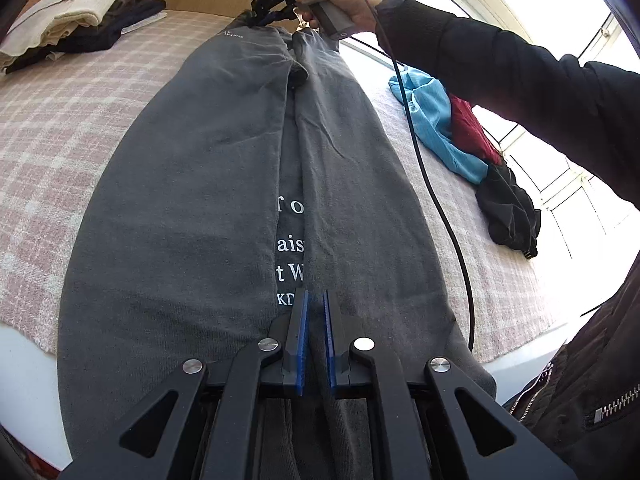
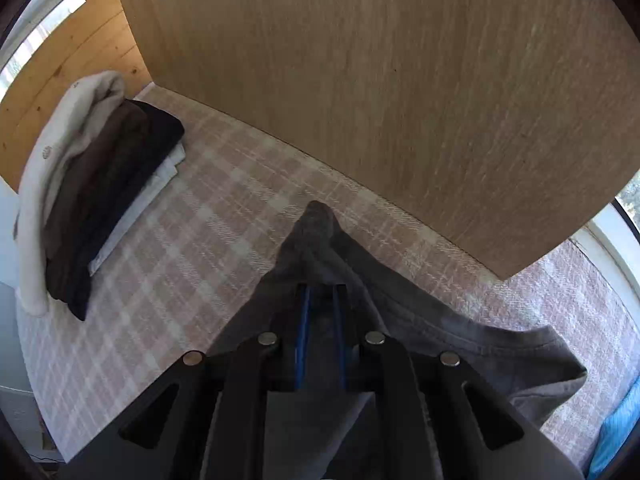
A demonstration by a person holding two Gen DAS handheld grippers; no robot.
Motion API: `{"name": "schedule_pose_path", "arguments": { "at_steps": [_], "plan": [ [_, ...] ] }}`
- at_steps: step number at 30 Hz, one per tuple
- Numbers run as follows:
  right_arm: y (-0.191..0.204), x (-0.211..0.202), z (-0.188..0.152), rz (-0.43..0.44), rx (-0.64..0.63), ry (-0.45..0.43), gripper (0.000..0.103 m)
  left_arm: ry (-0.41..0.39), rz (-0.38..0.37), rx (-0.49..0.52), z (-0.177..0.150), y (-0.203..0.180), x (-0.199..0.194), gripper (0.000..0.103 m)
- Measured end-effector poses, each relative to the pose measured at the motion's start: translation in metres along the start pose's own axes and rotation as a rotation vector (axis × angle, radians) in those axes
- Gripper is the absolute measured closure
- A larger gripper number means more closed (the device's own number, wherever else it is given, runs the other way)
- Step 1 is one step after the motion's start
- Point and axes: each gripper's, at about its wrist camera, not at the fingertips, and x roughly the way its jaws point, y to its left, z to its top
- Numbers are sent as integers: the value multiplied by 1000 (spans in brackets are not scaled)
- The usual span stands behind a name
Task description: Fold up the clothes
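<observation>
A dark grey shirt (image 1: 192,184) with white lettering lies lengthwise on the pink plaid bedcover (image 1: 60,132), both sides folded in toward the middle. My left gripper (image 1: 316,298) is at the shirt's near end, its blue pads shut on a ridge of the grey cloth. At the far end a hand holds my right gripper (image 1: 260,14), which pinches the shirt there. In the right wrist view the right gripper (image 2: 320,287) is shut on a bunched peak of the grey shirt (image 2: 460,328), lifted slightly off the bedcover (image 2: 180,280).
A stack of folded clothes (image 1: 80,20) (image 2: 100,200) sits at the far left of the bed. A loose pile of blue, red and black garments (image 1: 440,128) lies to the right. A wooden panel (image 2: 400,100) stands just beyond the shirt. A black cable (image 1: 440,200) hangs over the right side.
</observation>
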Motion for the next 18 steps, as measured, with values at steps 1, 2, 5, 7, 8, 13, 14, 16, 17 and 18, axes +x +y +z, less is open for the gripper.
{"name": "schedule_pose_path", "arguments": {
  "at_steps": [1, 2, 5, 7, 8, 13, 14, 16, 17, 18],
  "plan": [
    [-4, -1, 1, 18, 7, -23, 93, -6, -3, -7, -1, 1, -2, 96],
    [-9, -2, 1, 34, 28, -6, 93, -14, -4, -12, -2, 2, -5, 96],
    [-12, -19, 1, 80, 50, -65, 93, -71, 6, -24, 0, 4, -20, 96],
    [1, -16, -1, 53, -2, -60, 92, -89, 26, -34, 1, 9, -27, 96],
    [8, -15, -2, 39, -28, -57, 90, -86, 37, -38, 1, 13, -29, 96],
    [33, 2, -4, -30, -136, 6, 90, -40, 73, -67, -12, 30, -31, 96],
    [34, -5, -8, -41, -140, -7, 90, -39, 62, -72, -17, 30, -33, 96],
    [43, -30, -21, -19, -129, -32, 90, -47, 74, -62, -25, 31, -43, 96],
    [47, -47, -31, 12, -141, -49, 90, -57, 83, -63, -28, 33, -50, 96],
    [51, -64, -44, 47, -153, -60, 90, -67, 90, -76, -32, 38, -59, 96]
  ]
}}
